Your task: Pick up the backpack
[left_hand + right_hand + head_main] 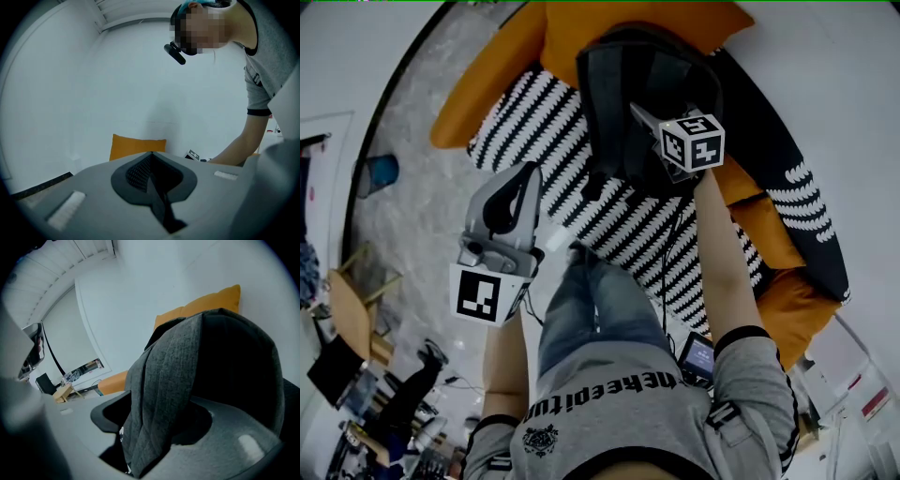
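Head view: one dark backpack point(628, 94) stands on a black-and-white striped cover point(534, 122), backed against an orange cushion point(581, 28) at the far end. More orange cushions run down the right side beside a dark blanket point(797, 216); their count cannot be told. The cover's near edge meets the person's knees. To its left lies bare grey floor point(422, 216), open as far as one wooden chair point(352, 305). To the right a pale wall point(844, 75) runs close along the blanket, leaving little room there.

Two grippers show, each with one marker cube. The right gripper point(647, 117) is in at the backpack's upper right side. In the right gripper view its fingers stand wide, with a fold of grey backpack fabric hanging between them. A dark gap beside the fabric shows they do not press on it. The left gripper point(528, 172) hangs over the cover's near left edge, well apart from the backpack. Its fingers are together with nothing between them.

White letters across the person's grey shirt point(609, 412) read in part "keepit"; the rest is cut off.
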